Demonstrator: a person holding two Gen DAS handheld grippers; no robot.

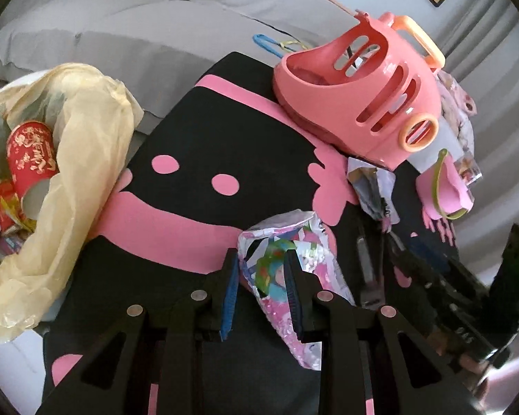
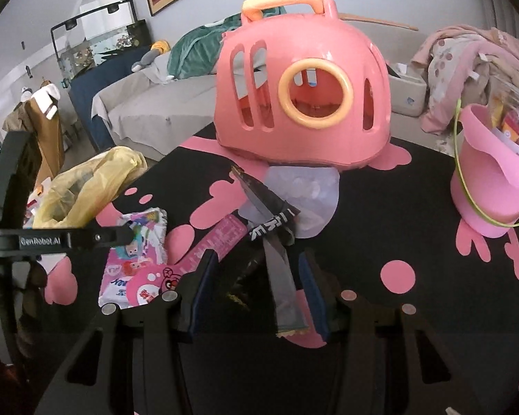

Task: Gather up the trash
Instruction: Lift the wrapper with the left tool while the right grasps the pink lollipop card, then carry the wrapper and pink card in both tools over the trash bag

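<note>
- The left gripper pinches a light, crinkly wrapper; it holds best by the crumpled middle.
- The right gripper stands spread around a dark, slippery wrapper.

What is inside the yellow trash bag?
Inside the bag, a red paper cup lies on colourful wrappers. Anything deeper is hidden by the bag's folds.
</note>
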